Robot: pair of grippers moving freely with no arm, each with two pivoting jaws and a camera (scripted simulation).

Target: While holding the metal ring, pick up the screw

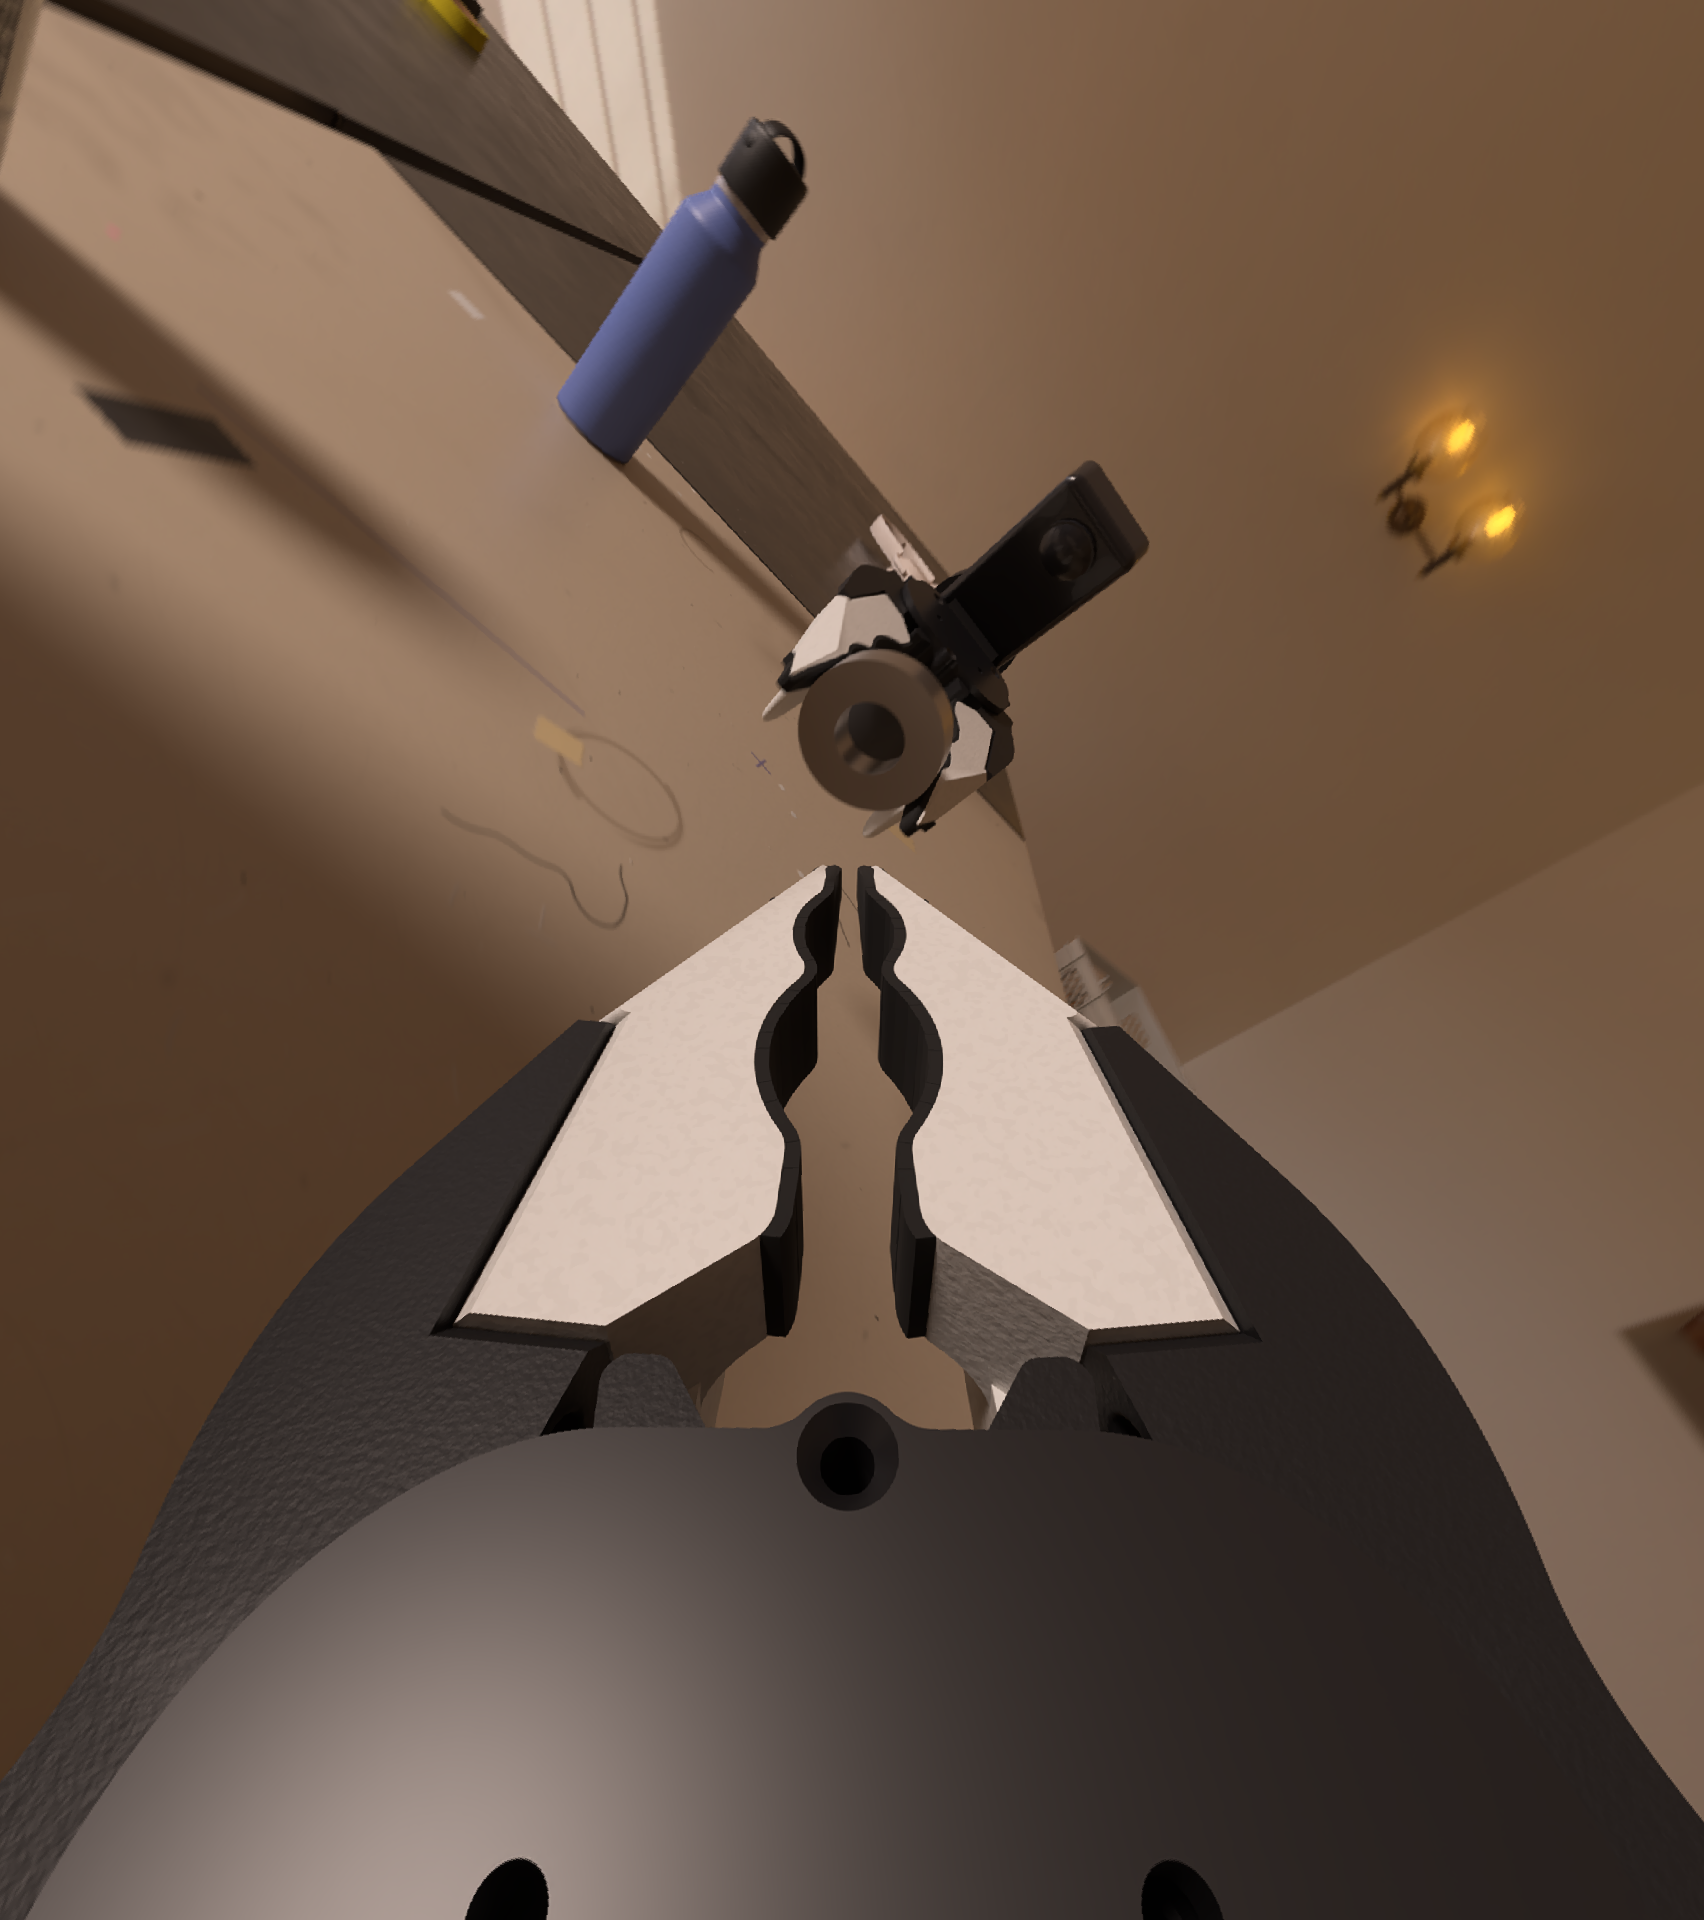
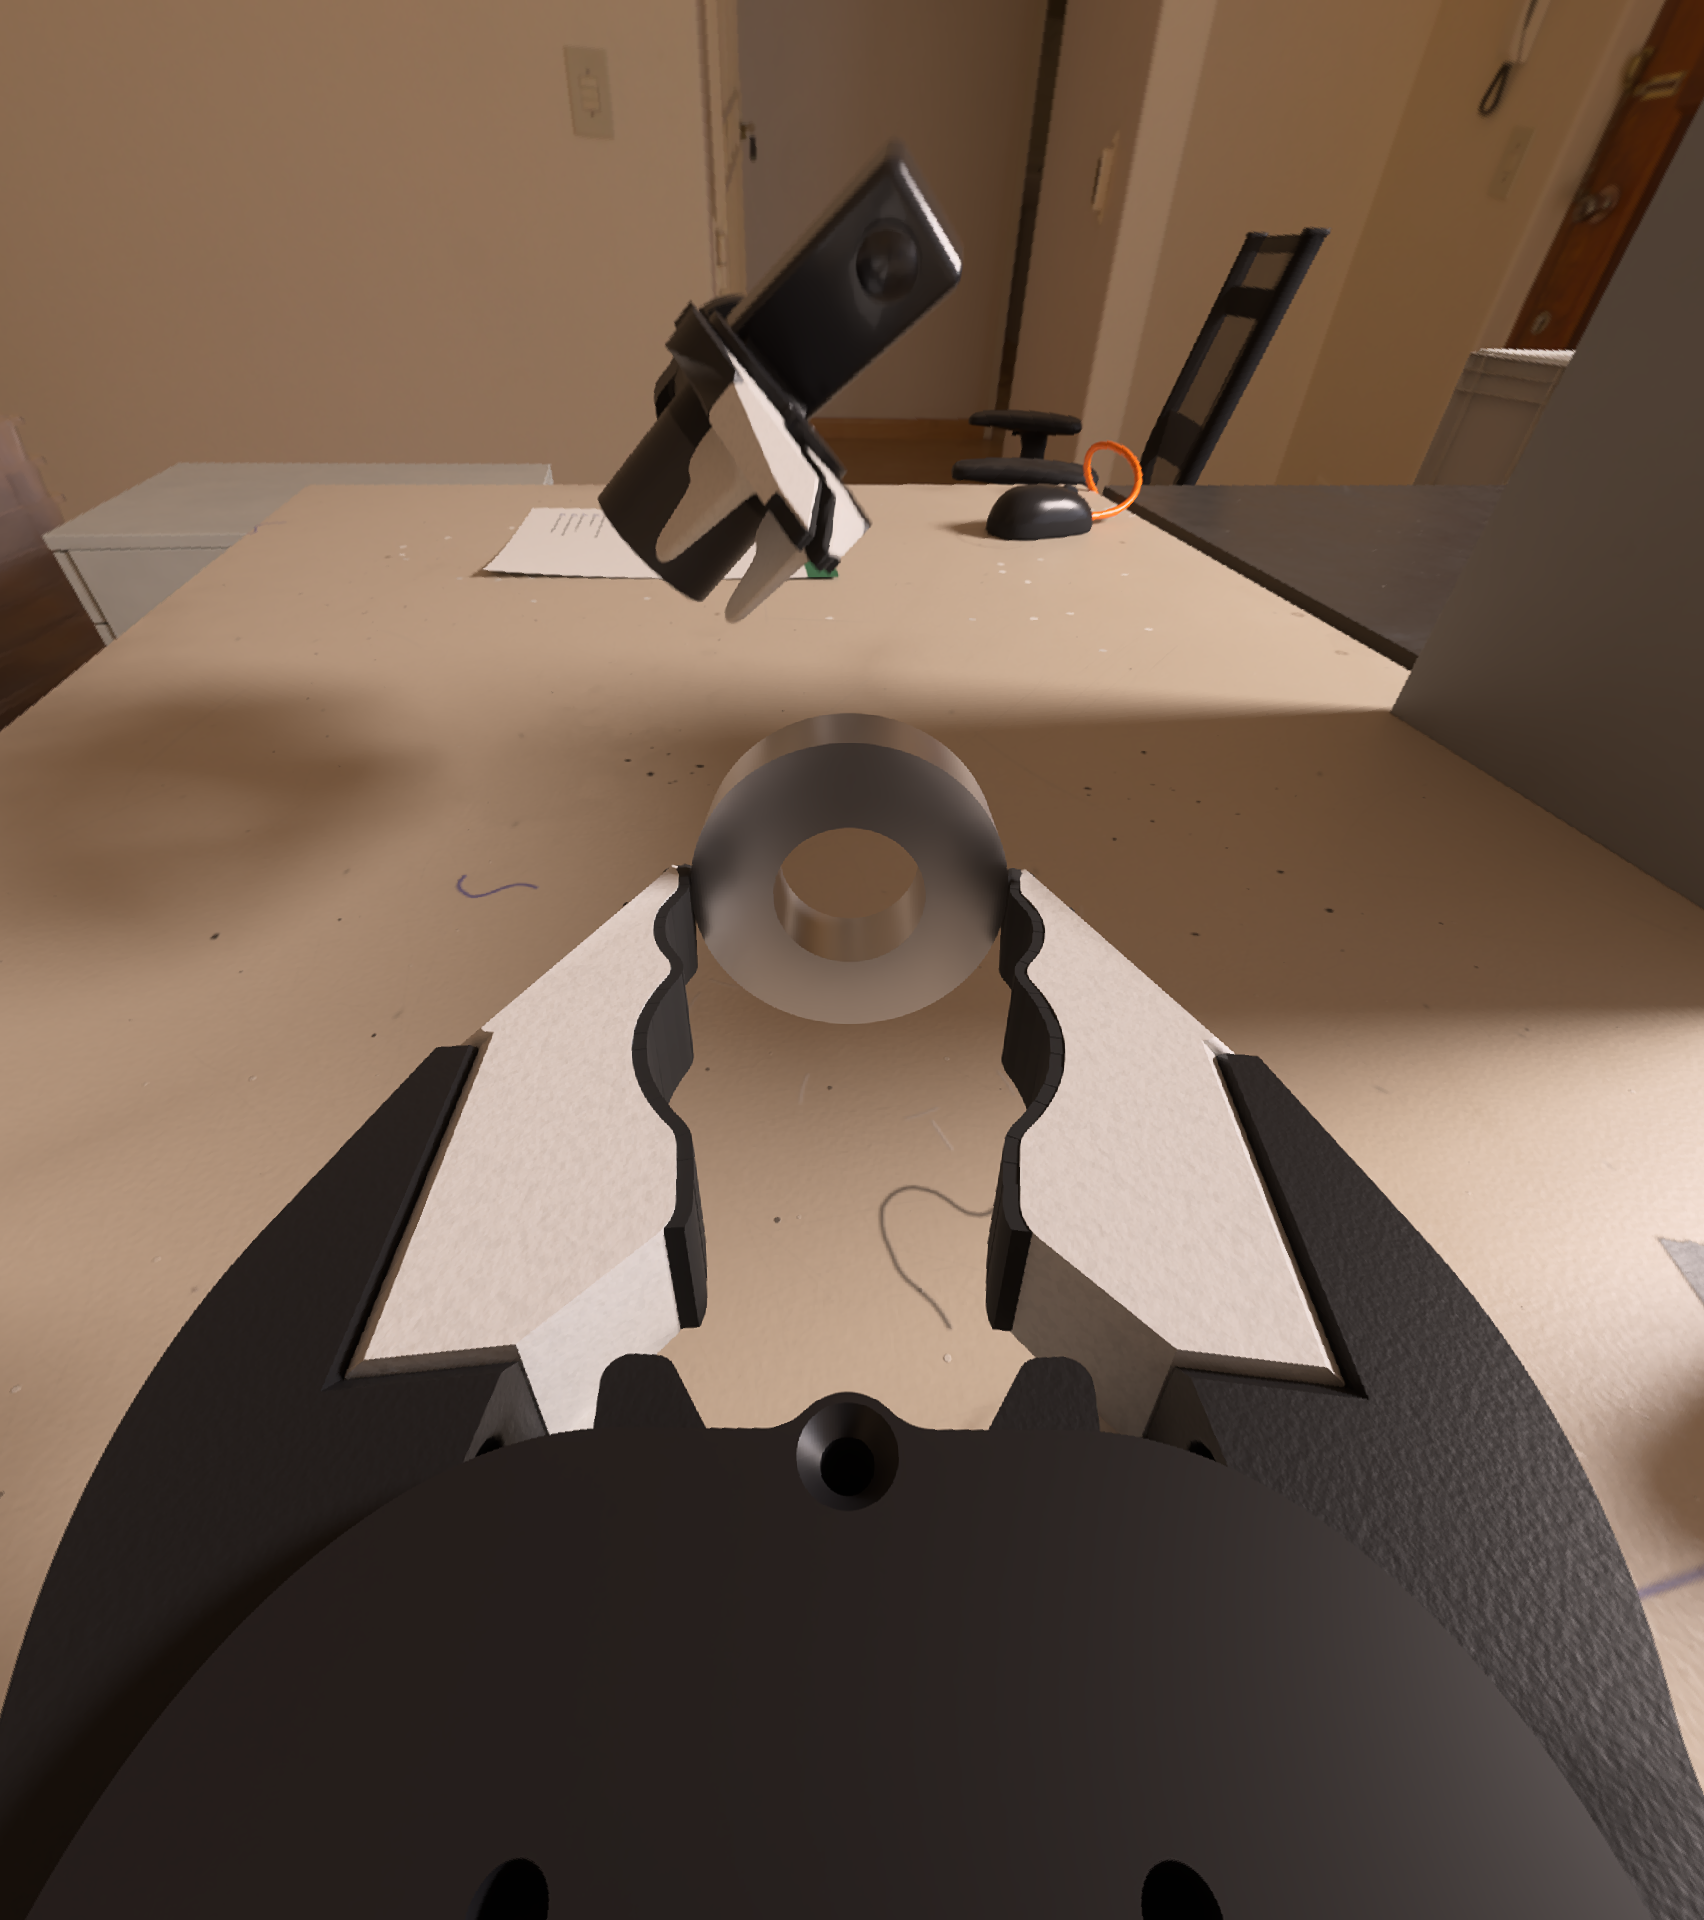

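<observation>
My right gripper [image 2: 850, 883] is shut on the grey metal ring [image 2: 848, 987] and holds it by its sides above the tan table [image 2: 308, 1039], hole facing the camera. In the left wrist view the ring [image 1: 915, 743] shows in the right gripper [image 1: 832, 769] just ahead of my left fingertips. My left gripper [image 1: 849, 881] has its jaws nearly together, with only a thin gap and nothing visible between them. In the right wrist view it [image 2: 760, 587] hangs tilted above the table beyond the ring. No screw shows in either view.
A blue bottle [image 1: 661, 301] stands at the table's edge. A sheet of paper [image 2: 557, 545], a black mouse-like object [image 2: 1035, 511] and an orange loop [image 2: 1110, 473] lie at the far end. A grey partition [image 2: 1606, 675] rises on the right. A white cabinet [image 2: 204, 520] stands far left.
</observation>
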